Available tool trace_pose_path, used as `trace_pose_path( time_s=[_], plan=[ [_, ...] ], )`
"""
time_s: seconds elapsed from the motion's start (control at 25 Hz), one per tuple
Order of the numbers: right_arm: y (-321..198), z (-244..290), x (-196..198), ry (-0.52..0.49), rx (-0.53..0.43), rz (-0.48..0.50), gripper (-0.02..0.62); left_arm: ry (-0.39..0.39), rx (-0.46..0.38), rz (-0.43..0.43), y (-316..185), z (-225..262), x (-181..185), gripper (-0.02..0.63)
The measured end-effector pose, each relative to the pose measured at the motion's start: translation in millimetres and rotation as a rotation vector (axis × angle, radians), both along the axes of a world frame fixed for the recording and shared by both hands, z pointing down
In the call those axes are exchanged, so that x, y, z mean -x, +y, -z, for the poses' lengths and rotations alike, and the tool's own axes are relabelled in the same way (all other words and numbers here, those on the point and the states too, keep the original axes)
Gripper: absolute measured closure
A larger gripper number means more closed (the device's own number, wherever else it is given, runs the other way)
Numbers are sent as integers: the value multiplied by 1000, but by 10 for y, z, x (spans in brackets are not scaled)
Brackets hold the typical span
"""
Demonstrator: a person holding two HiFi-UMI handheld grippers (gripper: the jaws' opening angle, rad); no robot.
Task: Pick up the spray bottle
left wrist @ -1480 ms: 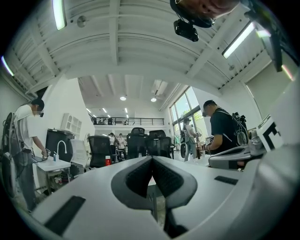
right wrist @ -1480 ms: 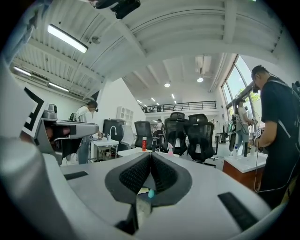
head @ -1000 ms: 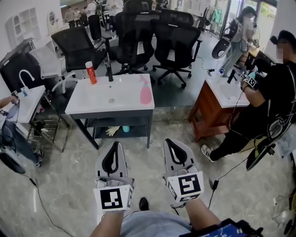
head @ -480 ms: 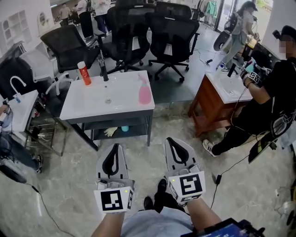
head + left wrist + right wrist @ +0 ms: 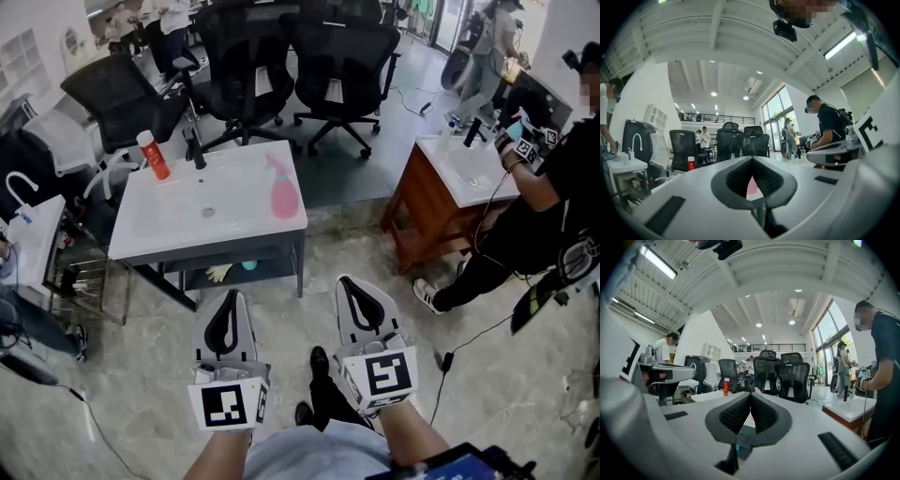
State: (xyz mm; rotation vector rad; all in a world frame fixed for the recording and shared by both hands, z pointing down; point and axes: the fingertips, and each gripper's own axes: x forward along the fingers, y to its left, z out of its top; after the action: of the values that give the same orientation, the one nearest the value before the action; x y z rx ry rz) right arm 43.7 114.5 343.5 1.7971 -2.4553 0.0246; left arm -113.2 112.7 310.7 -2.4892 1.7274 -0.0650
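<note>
The pink spray bottle (image 5: 284, 192) stands upright near the right edge of a white sink table (image 5: 169, 220), in the upper middle of the head view. Both grippers are held level above the floor, well short of the table and apart from the bottle. My left gripper (image 5: 230, 298) is shut with nothing in it. My right gripper (image 5: 349, 283) is shut and empty too. In the left gripper view, the pink bottle (image 5: 752, 186) shows through the loop behind the closed tips (image 5: 752, 158). The right gripper (image 5: 750, 393) also points toward the table.
A red bottle (image 5: 154, 155) and a black faucet (image 5: 194, 150) stand at the table's back left. Black office chairs (image 5: 342, 66) stand behind it. A wooden sink cabinet (image 5: 441, 202) and a person in black (image 5: 553, 206) are at the right. Another sink (image 5: 28, 225) is at the left.
The table and the pink bottle have come closer and slid down-left in the head view. Both shut grippers have been carried forward together toward the table.
</note>
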Motion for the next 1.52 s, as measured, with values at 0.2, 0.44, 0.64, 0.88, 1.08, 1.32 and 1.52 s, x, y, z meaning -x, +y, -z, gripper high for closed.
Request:
trace_pose_path(
  time_s=[0.2,0.44,0.64,0.88,1.08,1.32,1.52],
  plan=[
    [-474,-99,-113,-23,26,13,580,-25,23,6,-434,-56,-130,591],
    [-1218,-40,-152,-55,9,49,580,-57,10,40,-1051,49,-185,591],
    [-1692,55,-151,-59,-12,91,580,-59,-11,78,-1456,139,-211,591],
    [-2150,227,-128,-54,-50,150,580,-53,-44,111,-1855,268,-272,591],
    [-2411,267,-138,-58,-72,192,580,-35,-66,148,-2026,301,-306,591],
    [-2568,105,-4,-45,-48,240,580,-52,-17,218,-2079,53,-112,591],
    [-2710,7,37,-32,-27,246,580,-42,-11,227,-2205,7,-45,591]
  ],
)
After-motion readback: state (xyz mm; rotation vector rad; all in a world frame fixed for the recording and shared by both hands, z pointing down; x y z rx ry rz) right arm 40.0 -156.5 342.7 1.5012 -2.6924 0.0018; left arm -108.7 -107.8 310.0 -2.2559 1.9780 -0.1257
